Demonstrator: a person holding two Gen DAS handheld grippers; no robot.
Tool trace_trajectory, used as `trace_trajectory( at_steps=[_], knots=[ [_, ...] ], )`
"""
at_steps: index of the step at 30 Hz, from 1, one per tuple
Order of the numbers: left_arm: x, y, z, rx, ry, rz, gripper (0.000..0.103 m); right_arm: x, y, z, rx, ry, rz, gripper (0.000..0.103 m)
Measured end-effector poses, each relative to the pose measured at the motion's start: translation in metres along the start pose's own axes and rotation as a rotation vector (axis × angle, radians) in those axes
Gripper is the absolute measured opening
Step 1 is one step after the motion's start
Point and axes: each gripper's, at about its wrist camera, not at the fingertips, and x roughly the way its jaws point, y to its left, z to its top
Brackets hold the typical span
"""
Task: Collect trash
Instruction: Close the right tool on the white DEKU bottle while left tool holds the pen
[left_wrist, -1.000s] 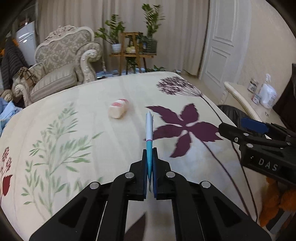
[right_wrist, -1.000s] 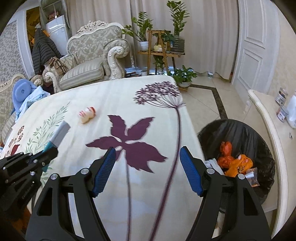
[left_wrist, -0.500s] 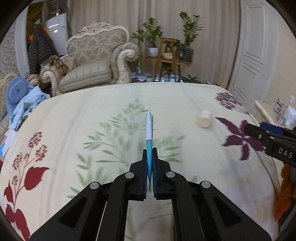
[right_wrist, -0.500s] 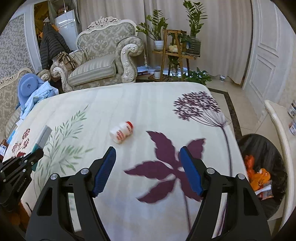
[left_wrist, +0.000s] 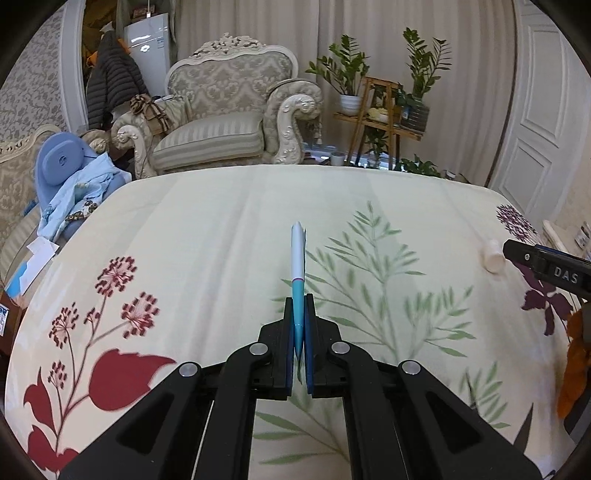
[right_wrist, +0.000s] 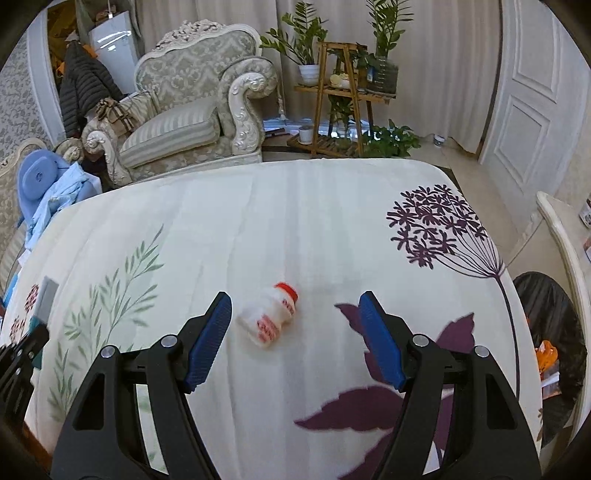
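A small white drink bottle (right_wrist: 267, 319) with a red cap lies on its side on the flowered bedspread (right_wrist: 295, 221). My right gripper (right_wrist: 293, 295) hovers over it, open, with the bottle in front of and between the blue fingers (right_wrist: 207, 339), untouched. My left gripper (left_wrist: 299, 306) is shut on a thin teal-and-white flat packet (left_wrist: 297, 254) that sticks straight out ahead, edge-on. In the left wrist view the bottle (left_wrist: 493, 256) shows at the far right, beside the right gripper (left_wrist: 546, 266). The right wrist view shows the left gripper (right_wrist: 22, 354) with the packet (right_wrist: 46, 302) at the left edge.
A bin lined with a black bag (right_wrist: 535, 295), holding orange scraps, stands on the floor off the bed's right side. A cream side table (right_wrist: 565, 236) is behind it. An armchair (right_wrist: 192, 110) and a plant stand (right_wrist: 343, 92) sit beyond the bed. Blue clothes (left_wrist: 74, 184) lie at the left.
Both grippers have swung leftward across the bed. The bottle now sits between the right gripper's fingers and the bin has slid to the right edge. The left grip on the packet is unchanged.
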Motion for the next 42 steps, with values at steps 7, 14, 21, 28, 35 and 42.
trace_trajectory(
  at_steps=[7,14,21,28,35,42],
  knots=[
    [0.007,0.006,0.003,-0.014,0.019,-0.01,0.005,0.015,0.003,0.0,-0.012,0.053,-0.011,0.067],
    [0.007,0.005,0.003,-0.009,0.031,-0.025,0.005,0.009,0.005,-0.004,-0.031,0.051,0.038,0.036],
    [0.007,0.004,0.003,-0.008,0.033,-0.029,0.005,-0.008,0.002,-0.013,-0.064,0.035,0.054,0.035],
    [0.0,-0.011,-0.003,-0.006,0.032,-0.053,0.005,-0.038,-0.007,-0.036,-0.114,0.037,0.077,0.034],
    [-0.01,-0.033,-0.012,0.021,0.034,-0.095,0.005,-0.045,-0.012,-0.055,-0.131,0.07,0.083,0.034],
    [-0.015,-0.048,-0.021,0.031,0.048,-0.119,0.005,-0.037,-0.011,-0.06,-0.1,0.077,0.096,0.049]
  ],
)
